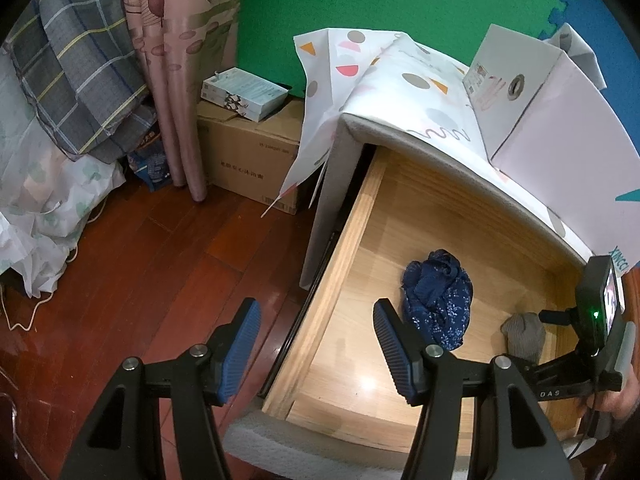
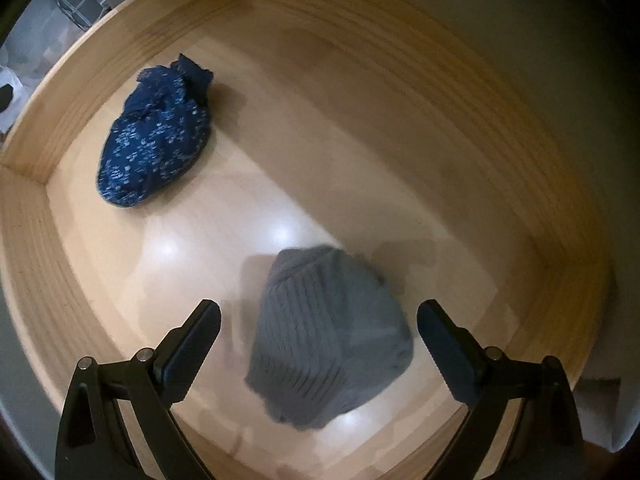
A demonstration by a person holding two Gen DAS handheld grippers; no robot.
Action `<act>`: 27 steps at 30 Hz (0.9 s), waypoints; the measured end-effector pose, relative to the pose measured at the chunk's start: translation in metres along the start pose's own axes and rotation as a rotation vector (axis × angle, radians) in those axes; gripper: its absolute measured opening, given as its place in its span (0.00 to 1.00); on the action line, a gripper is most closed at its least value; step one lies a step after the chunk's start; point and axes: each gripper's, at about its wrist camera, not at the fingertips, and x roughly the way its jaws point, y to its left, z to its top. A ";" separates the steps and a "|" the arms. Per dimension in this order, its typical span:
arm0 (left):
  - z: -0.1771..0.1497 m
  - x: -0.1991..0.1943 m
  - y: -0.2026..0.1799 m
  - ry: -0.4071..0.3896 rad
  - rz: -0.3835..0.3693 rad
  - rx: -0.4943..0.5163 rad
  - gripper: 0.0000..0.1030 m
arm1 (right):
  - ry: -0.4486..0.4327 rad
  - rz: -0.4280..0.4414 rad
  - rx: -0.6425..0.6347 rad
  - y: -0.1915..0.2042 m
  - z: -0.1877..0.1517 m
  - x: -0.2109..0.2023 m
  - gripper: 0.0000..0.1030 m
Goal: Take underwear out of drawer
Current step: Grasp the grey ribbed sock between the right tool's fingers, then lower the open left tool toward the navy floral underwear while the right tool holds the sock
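Reddish wooden flooring [image 1: 132, 264], a green wall and a patterned curtain [image 1: 176, 60] frame the left wrist view; a cardboard box [image 1: 248, 160] stands against the wall with a smaller carton on it. Item: pale wooden drawer [image 1: 344, 256], pulled out of a cabinet draped in a spotted cloth [image 1: 404, 80]. Item: dark blue patterned underwear [image 1: 438, 300], bunched, near the middle of the drawer floor. Item: grey ribbed underwear [image 1: 524, 336], towards the drawer's right side. Left gripper [image 1: 316, 354] – jaws apart, nothing between them, straddling the drawer's left wall near its front corner. The right gripper's body shows at the right edge.

Right wrist view, somewhat blurred: right gripper [image 2: 318, 344] points down into the drawer – jaws wide apart, the grey piece lying between them with a gap at each pad. The blue piece lies near the drawer's left wall, well apart from the grey one.
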 end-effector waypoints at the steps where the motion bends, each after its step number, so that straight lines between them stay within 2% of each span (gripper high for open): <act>1: 0.000 0.000 0.000 0.002 0.000 0.001 0.58 | -0.010 0.005 -0.007 0.000 0.002 0.000 0.91; 2: 0.000 0.001 0.001 0.003 0.000 -0.001 0.58 | -0.013 0.007 -0.013 0.000 0.003 0.000 0.89; 4: 0.000 0.001 0.002 0.005 0.000 -0.005 0.58 | -0.011 0.013 -0.022 0.005 0.001 -0.003 0.76; 8: 0.000 0.001 0.001 0.003 0.003 0.000 0.58 | 0.021 0.027 -0.036 0.007 0.000 -0.004 0.67; 17: 0.000 0.000 0.002 0.002 -0.001 -0.002 0.58 | 0.094 0.089 -0.045 0.008 -0.005 -0.004 0.64; 20: 0.000 0.000 0.002 0.000 -0.001 -0.001 0.58 | 0.097 0.059 -0.060 0.011 -0.006 -0.001 0.68; 21: 0.000 -0.001 0.002 -0.001 0.000 -0.001 0.58 | 0.100 0.056 -0.050 0.012 -0.002 0.002 0.72; 24: 0.000 -0.001 0.003 0.000 0.000 -0.004 0.58 | 0.113 0.055 -0.051 0.027 -0.009 0.019 0.74; 27: 0.000 0.000 0.003 0.002 -0.002 -0.006 0.58 | 0.130 0.092 -0.033 0.024 0.002 0.032 0.74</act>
